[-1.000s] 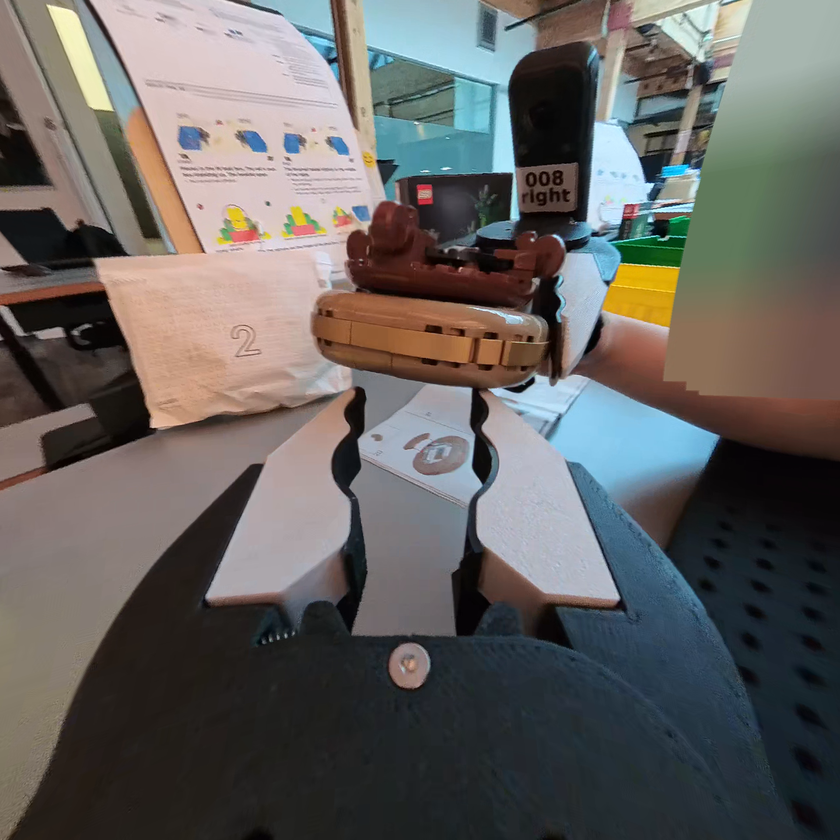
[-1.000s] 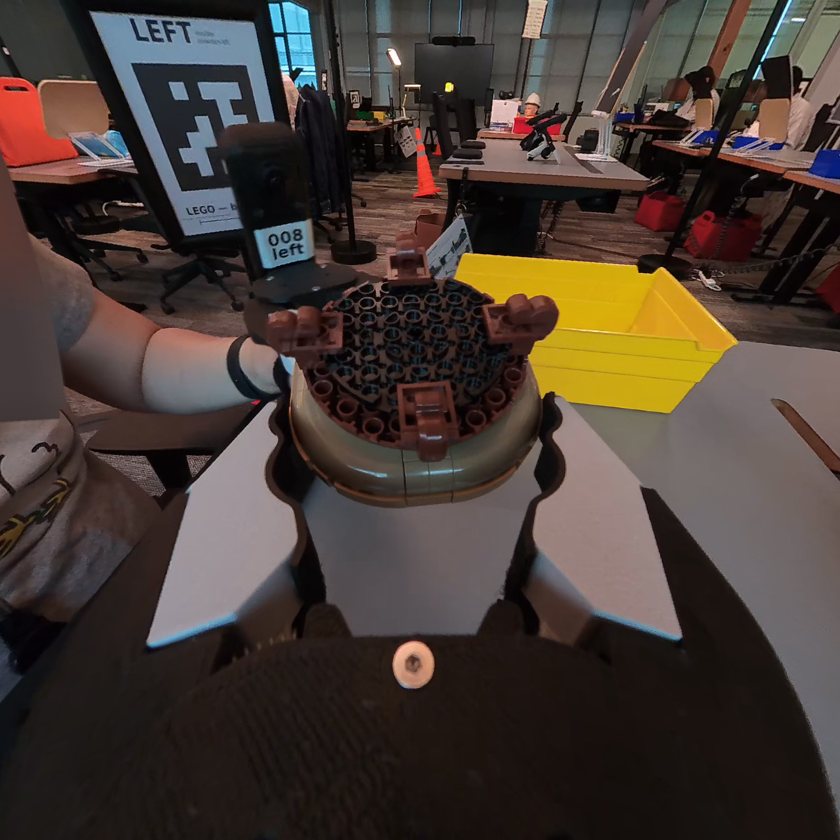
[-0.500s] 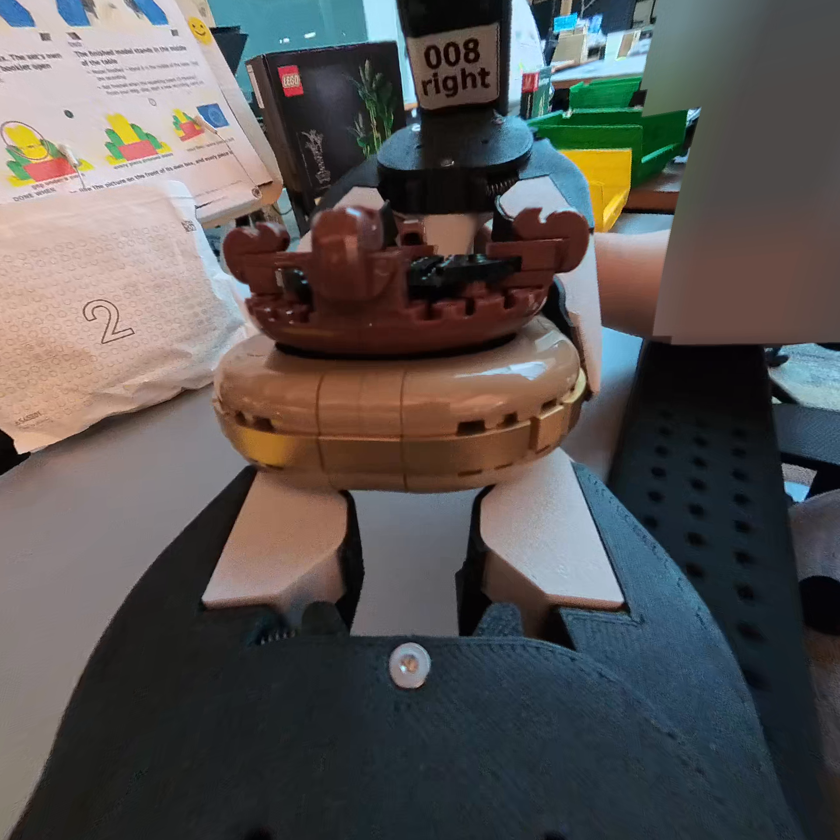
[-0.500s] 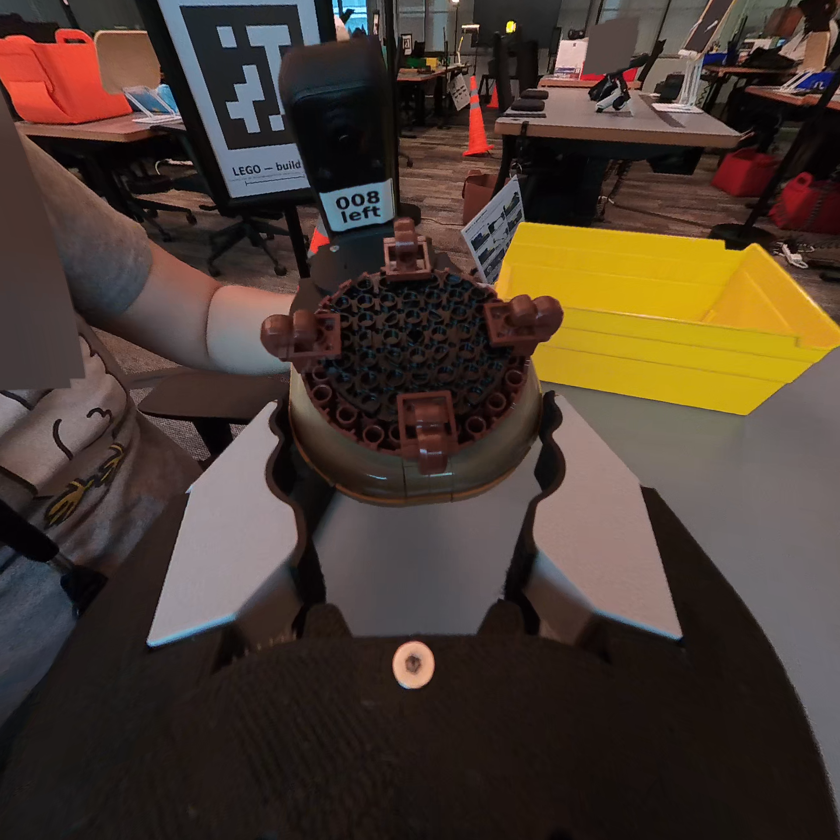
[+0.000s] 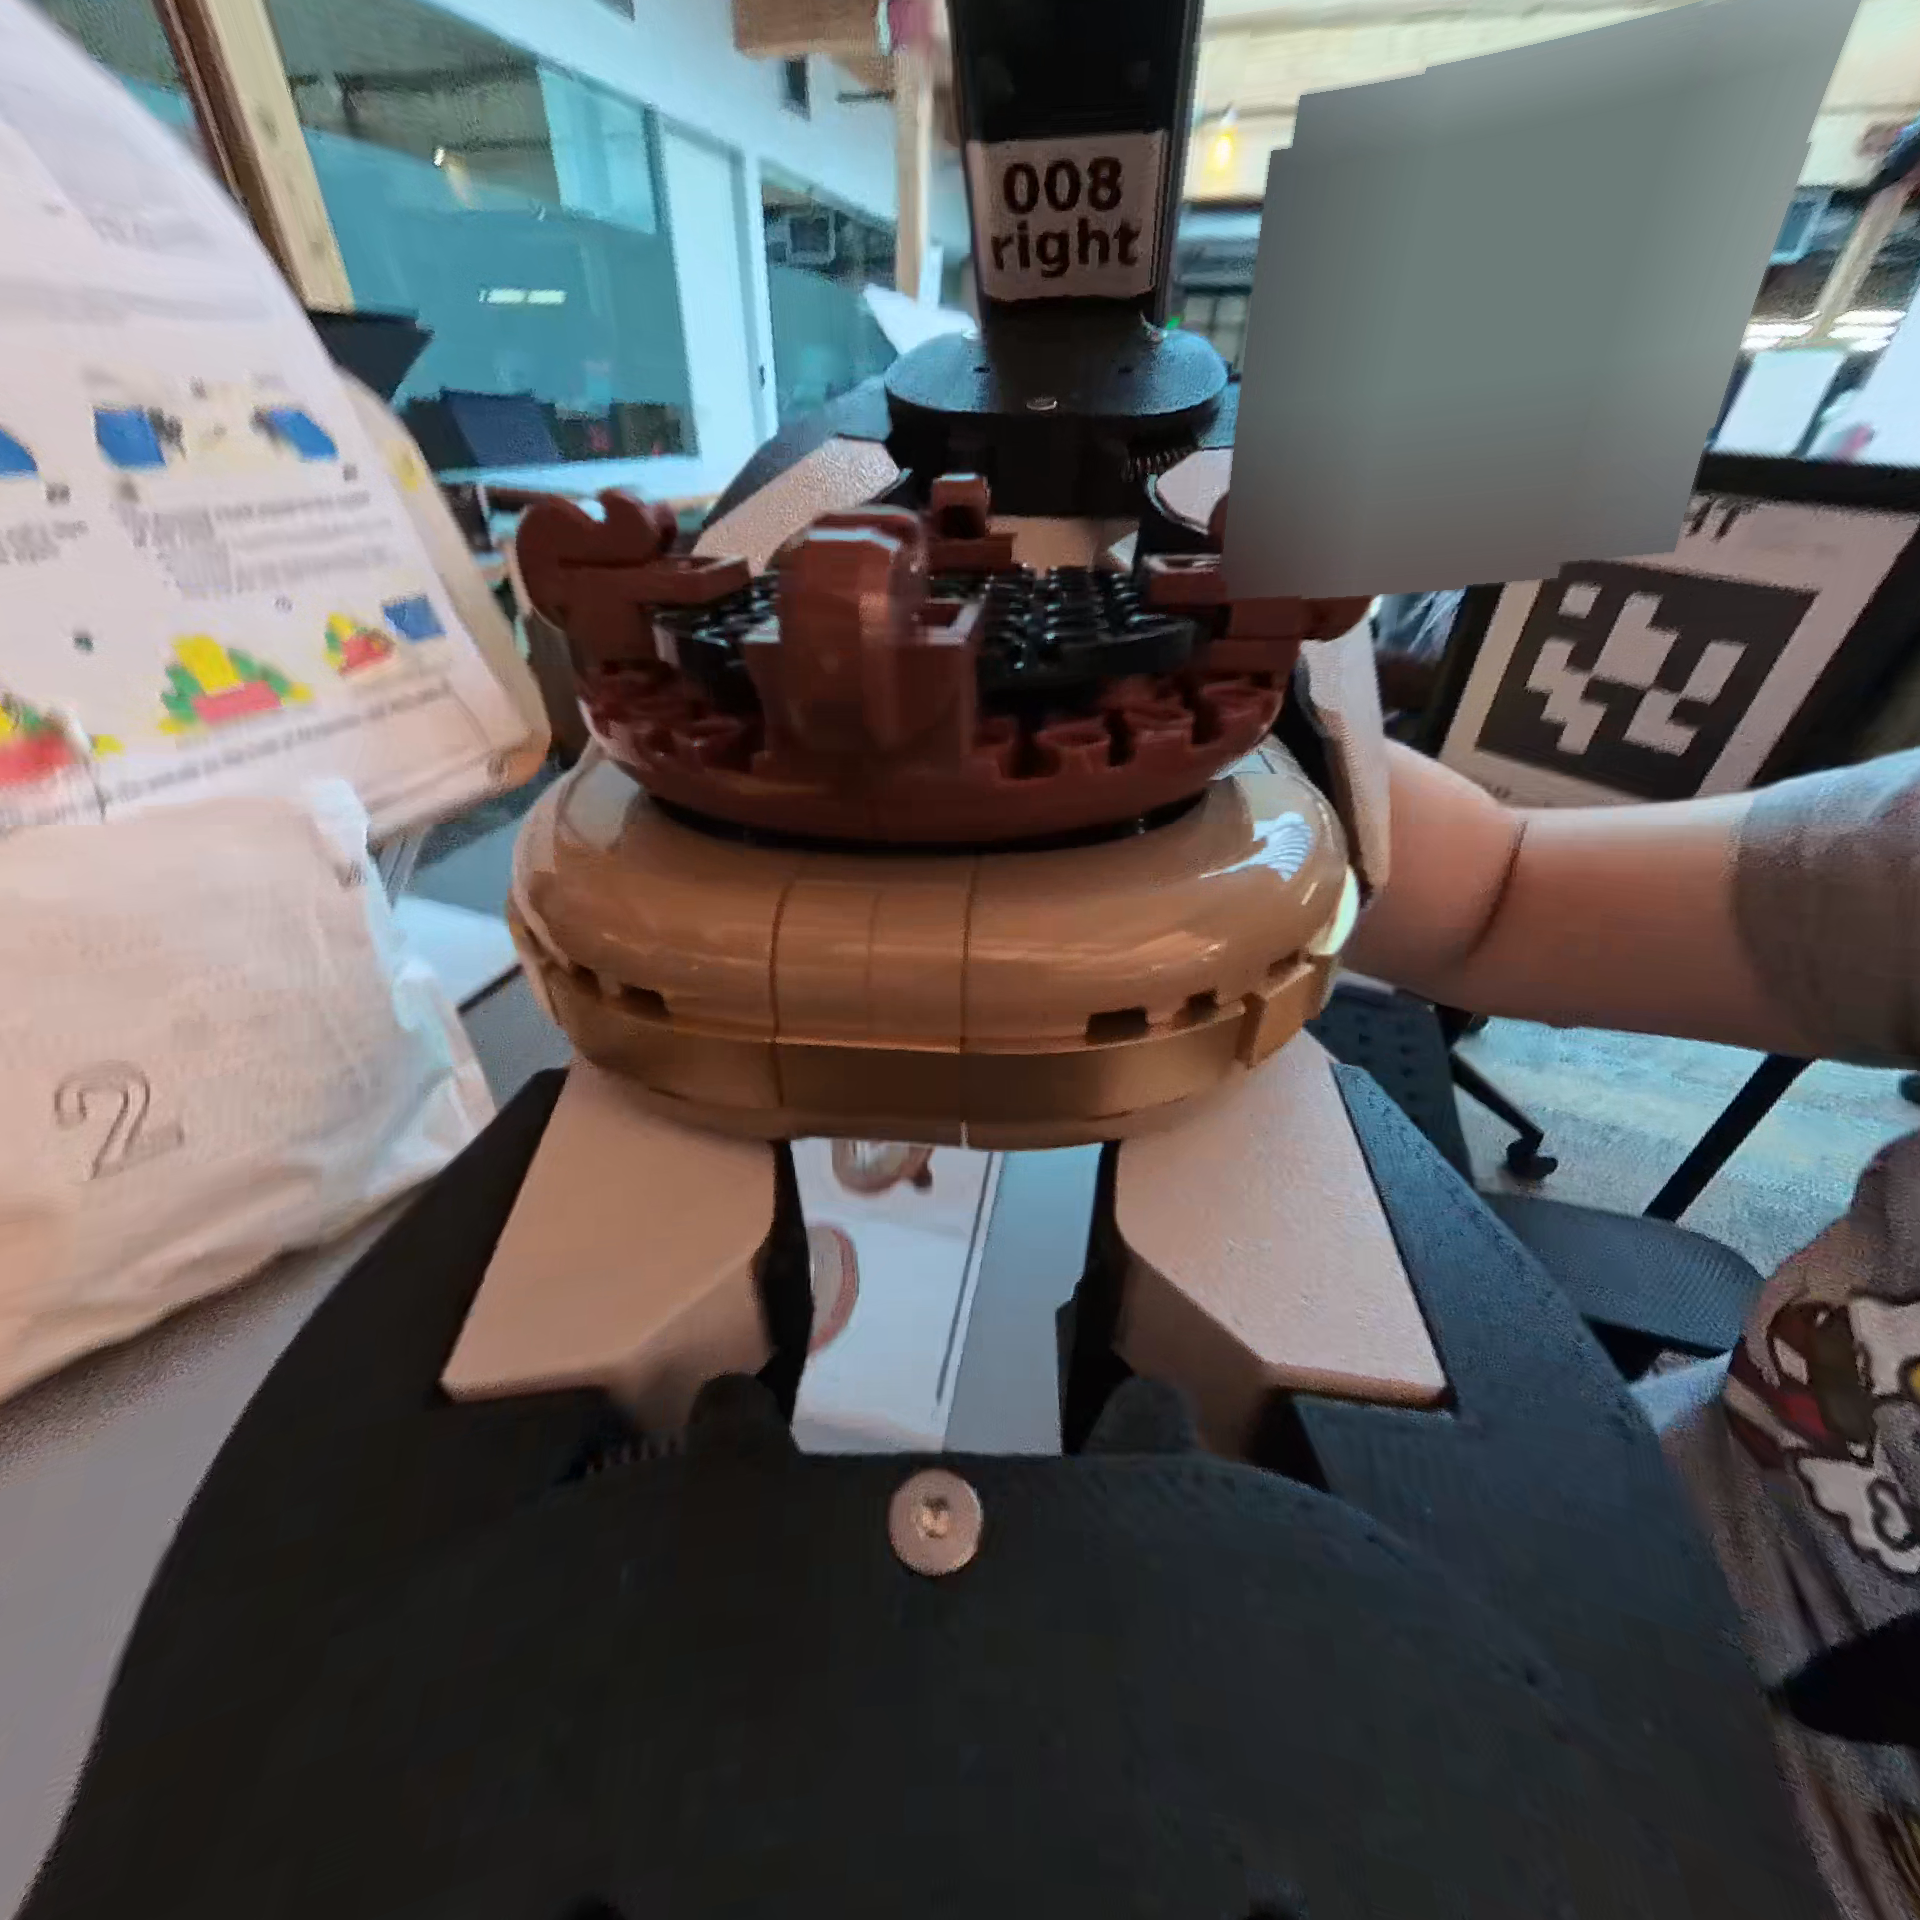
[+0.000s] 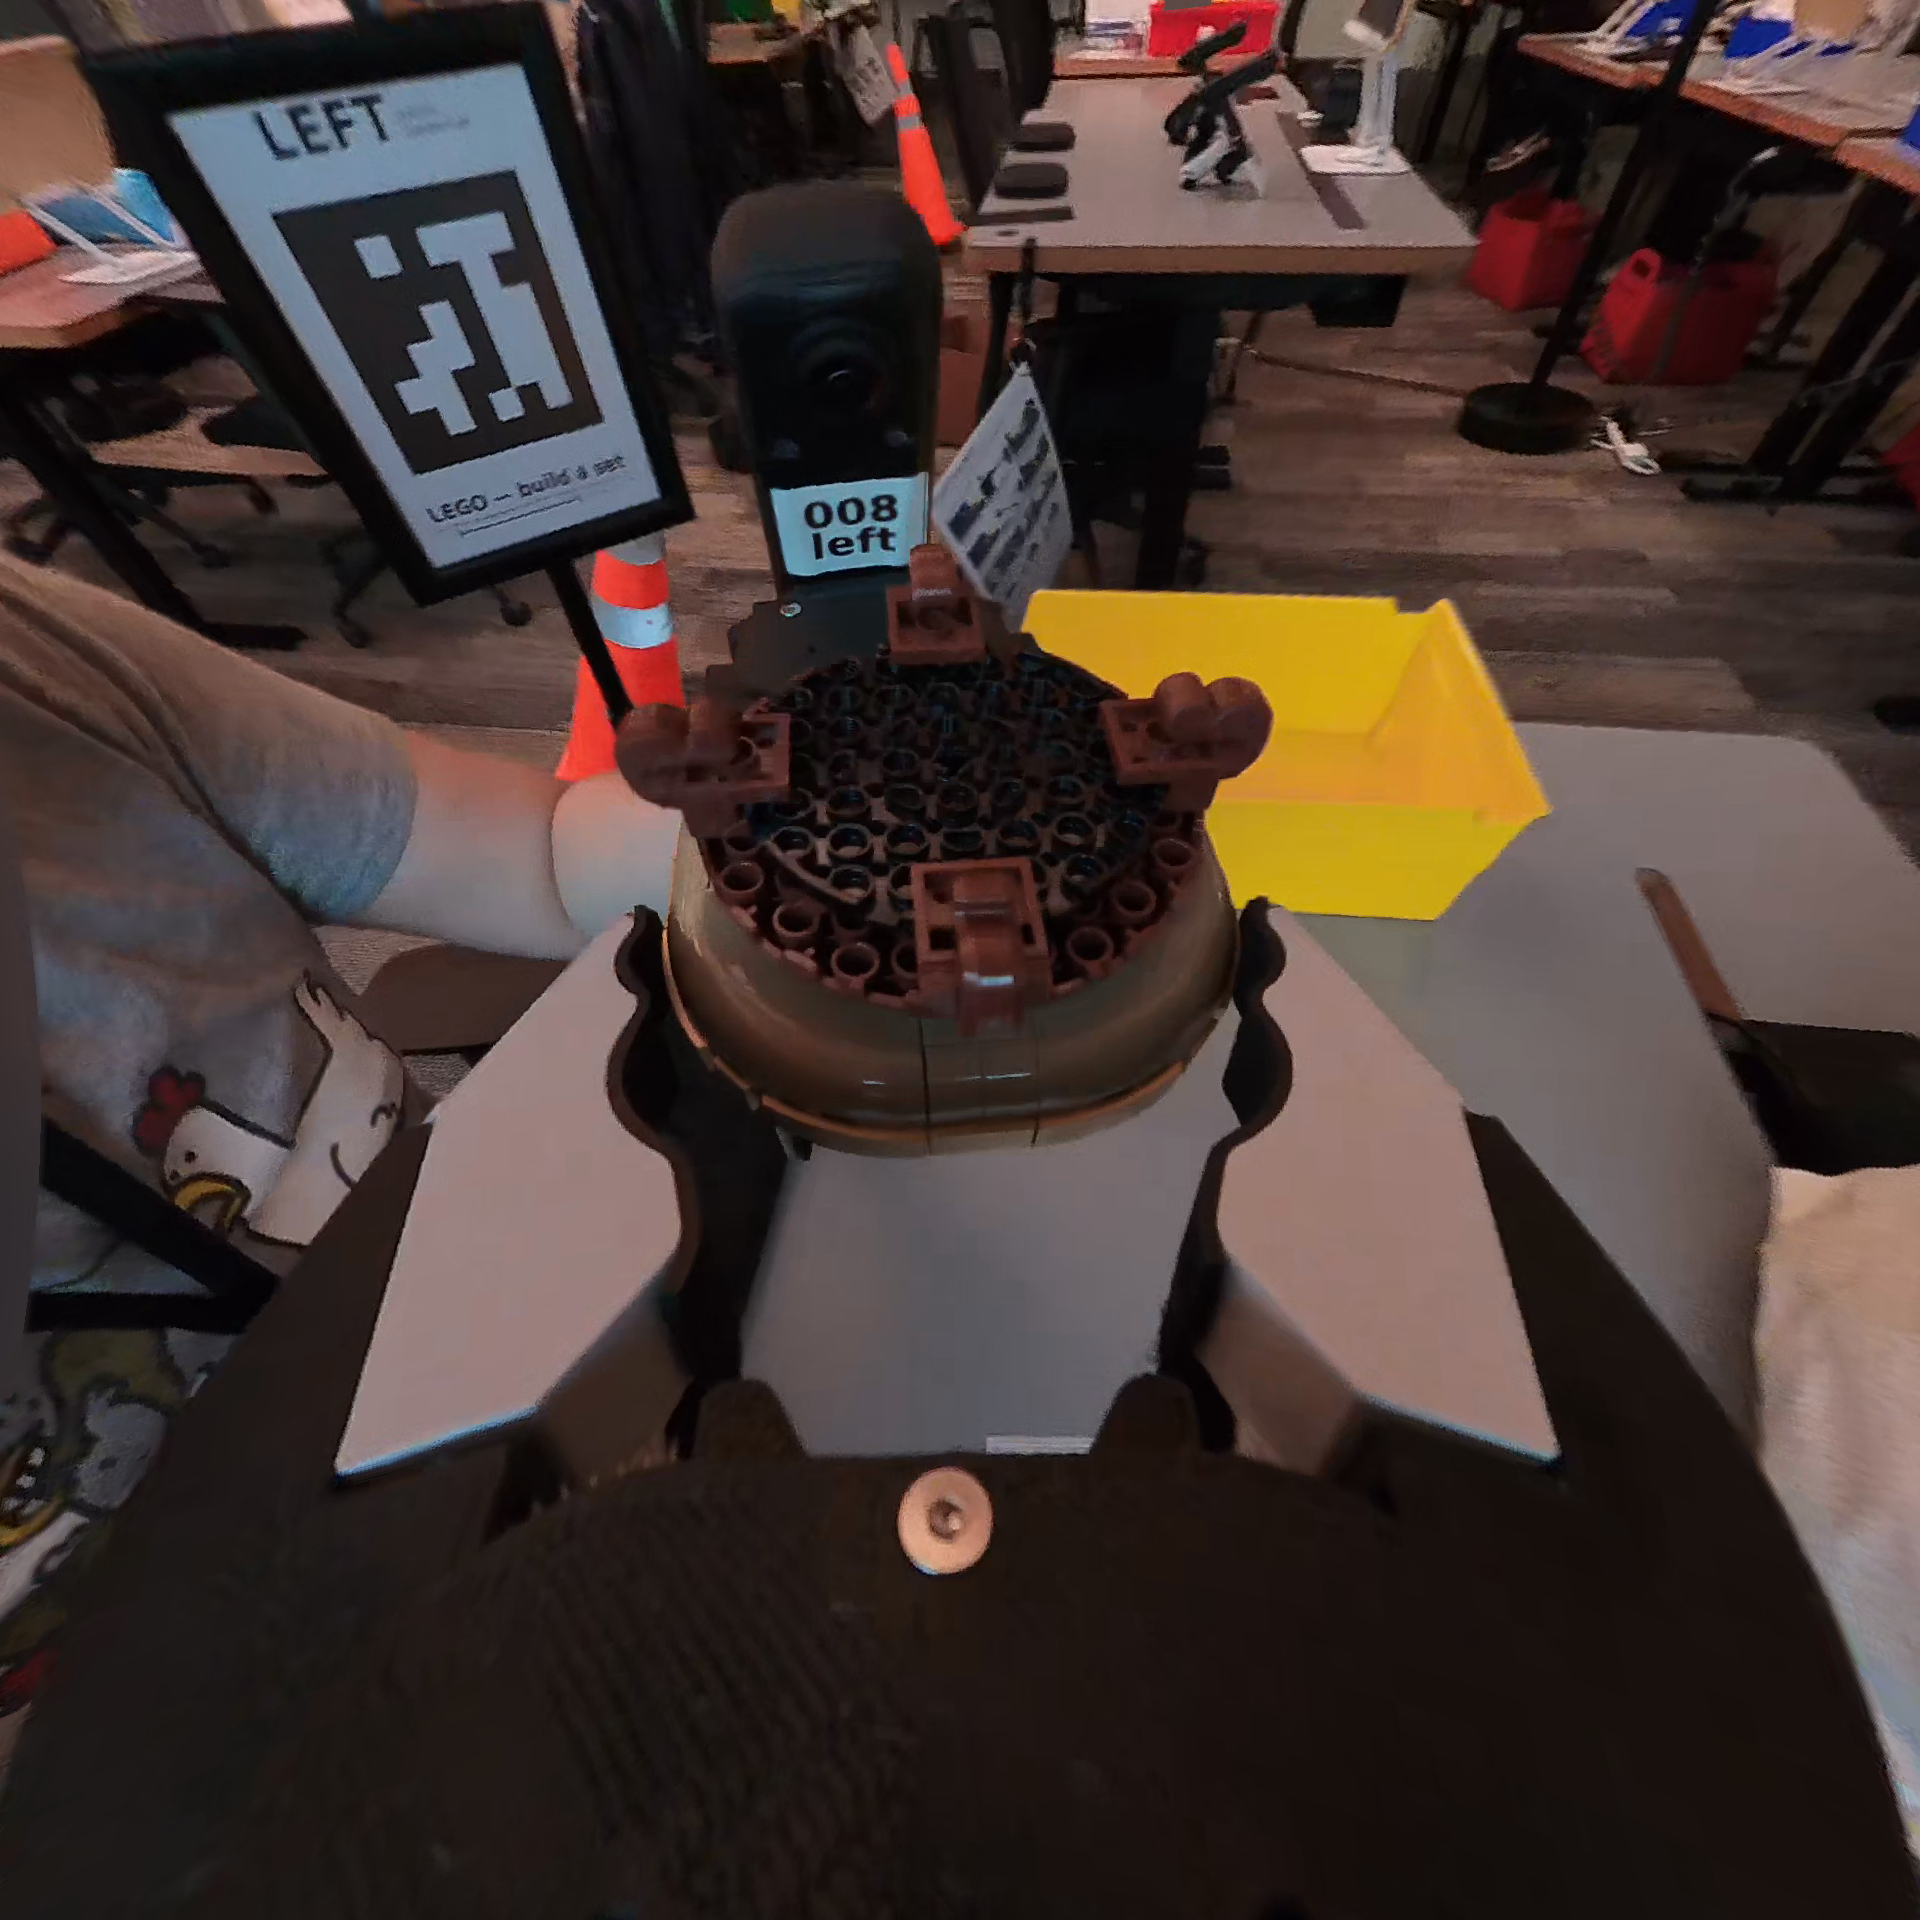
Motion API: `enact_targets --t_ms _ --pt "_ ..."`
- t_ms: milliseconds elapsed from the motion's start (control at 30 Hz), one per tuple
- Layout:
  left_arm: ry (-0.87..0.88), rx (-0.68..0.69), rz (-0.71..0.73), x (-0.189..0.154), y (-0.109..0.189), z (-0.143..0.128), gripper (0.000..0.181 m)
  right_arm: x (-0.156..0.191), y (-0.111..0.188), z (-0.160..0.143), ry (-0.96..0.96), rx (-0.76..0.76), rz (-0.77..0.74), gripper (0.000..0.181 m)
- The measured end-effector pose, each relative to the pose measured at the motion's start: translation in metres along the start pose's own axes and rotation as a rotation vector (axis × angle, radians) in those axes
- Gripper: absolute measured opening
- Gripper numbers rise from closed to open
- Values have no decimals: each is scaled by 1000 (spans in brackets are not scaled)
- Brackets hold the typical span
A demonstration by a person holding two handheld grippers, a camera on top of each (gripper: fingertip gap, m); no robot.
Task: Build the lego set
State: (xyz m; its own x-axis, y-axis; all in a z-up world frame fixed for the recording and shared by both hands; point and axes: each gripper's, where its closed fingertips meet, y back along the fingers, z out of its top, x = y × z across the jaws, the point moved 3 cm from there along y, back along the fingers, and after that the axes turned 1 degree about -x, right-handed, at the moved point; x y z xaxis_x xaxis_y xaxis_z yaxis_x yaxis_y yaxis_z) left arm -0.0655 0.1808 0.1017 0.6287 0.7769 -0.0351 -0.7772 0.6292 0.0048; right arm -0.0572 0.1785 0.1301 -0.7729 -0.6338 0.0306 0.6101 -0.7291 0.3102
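Two fingers of my right gripper [image 6: 940,1049] clamp the round lego pot [image 6: 935,894], studs facing 12 o'clock; my left gripper [image 5: 940,1143] sits underneath, seemingly parted, contact unclear.

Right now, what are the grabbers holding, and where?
The right gripper clamps the round lego pot by its tan sides. The left gripper sits under it; grip unclear.
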Motion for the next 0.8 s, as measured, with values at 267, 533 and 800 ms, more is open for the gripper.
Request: enact_targets --t_ms 267,533,800 --pt "-81 -82 -104 -13 -9 64 56 15 27 58 50 65 -125 108" --pt "-85 -107 -125 -15 0 80 55 19 25 76 55 12 -170 109" --pt "-78 -96 -128 -11 2 72 55 14 23 74 80 -28 -195 119"
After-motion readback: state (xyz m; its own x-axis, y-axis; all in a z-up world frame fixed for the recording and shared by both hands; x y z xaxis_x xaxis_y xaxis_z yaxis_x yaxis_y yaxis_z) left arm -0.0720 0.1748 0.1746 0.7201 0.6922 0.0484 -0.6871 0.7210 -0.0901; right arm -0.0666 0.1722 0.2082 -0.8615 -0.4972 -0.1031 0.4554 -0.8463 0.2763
